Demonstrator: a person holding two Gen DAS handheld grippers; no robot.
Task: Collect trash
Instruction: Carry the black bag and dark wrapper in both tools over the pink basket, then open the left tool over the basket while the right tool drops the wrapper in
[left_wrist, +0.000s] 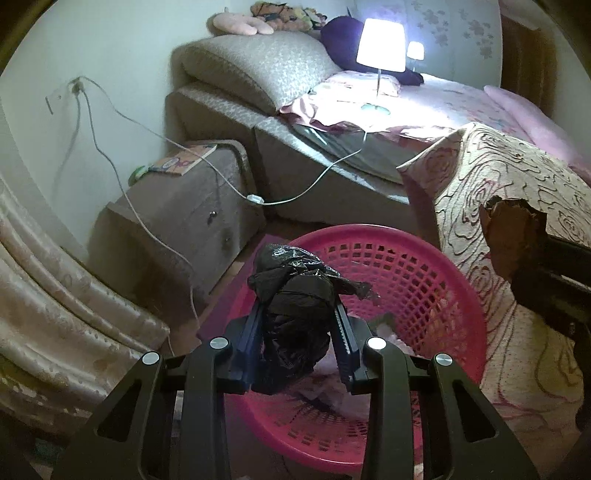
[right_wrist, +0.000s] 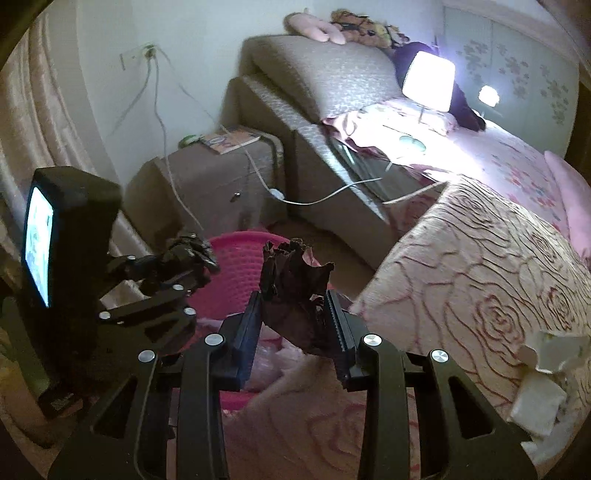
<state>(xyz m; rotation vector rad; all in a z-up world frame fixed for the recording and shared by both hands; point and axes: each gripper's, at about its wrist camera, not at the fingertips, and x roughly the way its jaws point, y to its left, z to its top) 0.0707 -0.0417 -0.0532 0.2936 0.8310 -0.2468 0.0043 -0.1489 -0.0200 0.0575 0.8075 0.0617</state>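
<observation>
My left gripper (left_wrist: 298, 306) is shut on a crumpled black plastic bag (left_wrist: 295, 291) and holds it over the near rim of a pink mesh basket (left_wrist: 461, 288) on the floor. Pale scraps lie in the basket's bottom. A crumpled brown wrapper (right_wrist: 291, 284) sits pinched in my shut right gripper (right_wrist: 291, 295), just right of the basket (right_wrist: 240, 266) and above the blanket's edge. The left wrist view shows that wrapper (left_wrist: 513, 236) at the right edge. In the right wrist view the left gripper (right_wrist: 184, 258) with the black bag (right_wrist: 188, 247) is at the left.
A bed with a rose-patterned blanket (left_wrist: 517, 177) stands right of the basket. White crumpled paper (right_wrist: 546, 369) lies on the blanket. A brown bedside cabinet (left_wrist: 192, 199) with a book and trailing cables stands behind the basket. A lit lamp (left_wrist: 382, 46) sits on the bed, a curtain (left_wrist: 55, 295) hangs left.
</observation>
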